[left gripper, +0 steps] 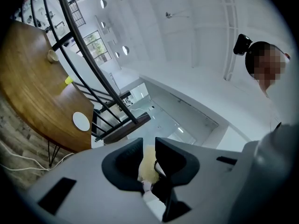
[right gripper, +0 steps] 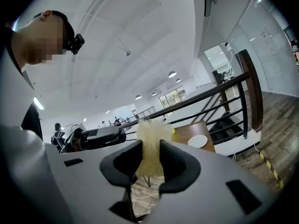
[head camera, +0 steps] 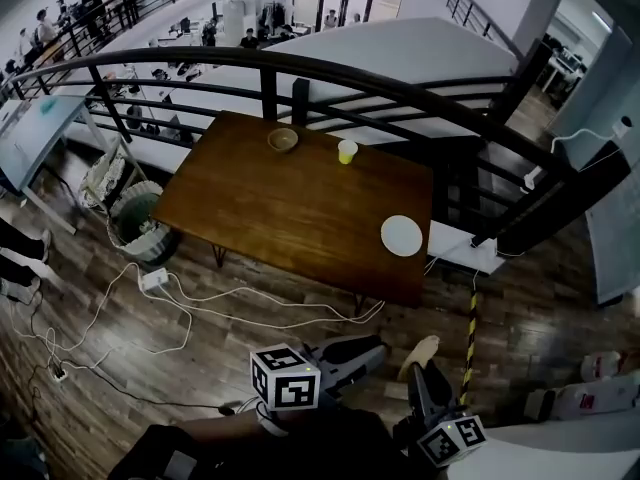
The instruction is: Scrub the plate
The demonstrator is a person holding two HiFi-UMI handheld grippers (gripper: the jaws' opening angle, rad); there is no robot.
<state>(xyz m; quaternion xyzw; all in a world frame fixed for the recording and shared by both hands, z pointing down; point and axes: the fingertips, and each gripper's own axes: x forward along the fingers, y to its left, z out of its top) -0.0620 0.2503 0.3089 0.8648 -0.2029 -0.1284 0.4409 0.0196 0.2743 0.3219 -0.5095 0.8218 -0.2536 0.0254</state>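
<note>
Right gripper [right gripper: 150, 148] has its two dark jaws pressed in on a pale yellow, fibrous scrubbing pad [right gripper: 152, 132], whose frayed top stands up above the jaw tips. In the head view this gripper sits low at the person's right, over the floor and short of the table's near edge. Left gripper [left gripper: 148, 146] has its jaws a narrow slot apart; the same pale pad shows through that slot, but in the head view this gripper's tips stop just short of the pad, so nothing sits clamped between them. Both grippers are well apart from the round white plate [head camera: 401, 235], which lies flat on the dark brown wooden table [head camera: 290, 198], close to the near right corner and just inside the right edge. Along the far edge stand a small tan bowl [head camera: 283, 140], left of the middle, and a small yellow cup [head camera: 347, 151] near it, toward the middle. A curved black metal railing [head camera: 400, 83] runs behind the far edge. White cables [head camera: 200, 308] trail over the dark plank floor [head camera: 150, 368] off the near left corner, and a round woven basket [head camera: 135, 218] stands beside the left edge.
</note>
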